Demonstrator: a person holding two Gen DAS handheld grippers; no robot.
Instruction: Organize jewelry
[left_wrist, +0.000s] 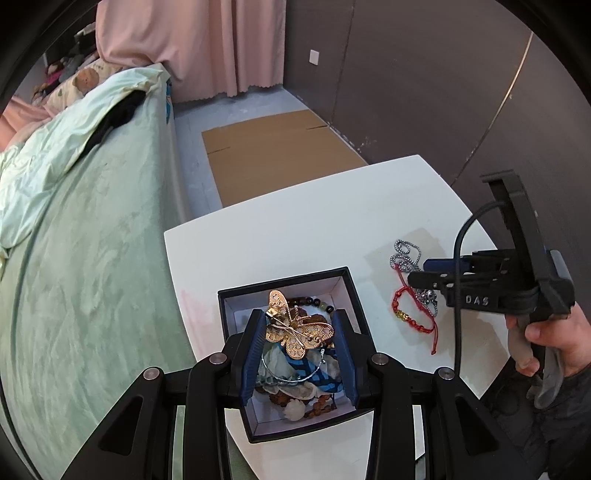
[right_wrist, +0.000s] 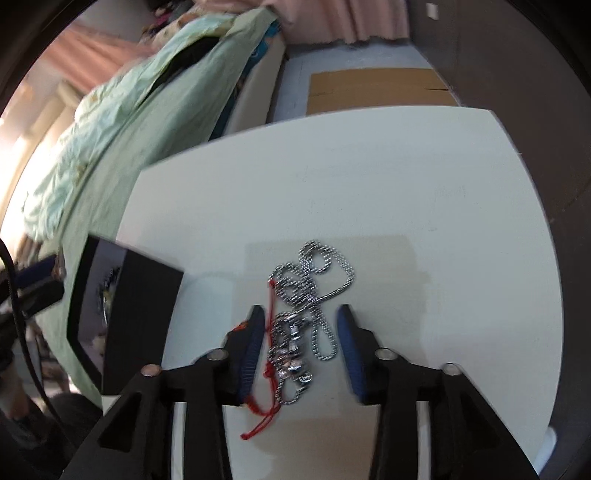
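Centrally, open black square cardboard box (left_wrist: 286, 291) holding beads and scarf, left gripper (left_wrist: 299, 354) clamping gold butterfly brooch (left_wrist: 295, 330) above it, right gripper (right_wrist: 301, 347) parted, untouching, around silver ball chain (right_wrist: 314, 280).

- gold butterfly brooch (left_wrist: 299, 329) with pierced, lacy wings
- black box (left_wrist: 352, 291), white inside
- blue-and-white striped cloth (left_wrist: 314, 373) in the box
- brown beads (left_wrist: 325, 404)
- silver chain (right_wrist: 314, 284)
- red cord bracelet (left_wrist: 415, 321) with a yellow bead
- white table (left_wrist: 295, 240)
- blue pads on the black left gripper (left_wrist: 299, 354)
- pale green bedspread (left_wrist: 92, 240)
- pink curtain (left_wrist: 207, 40)
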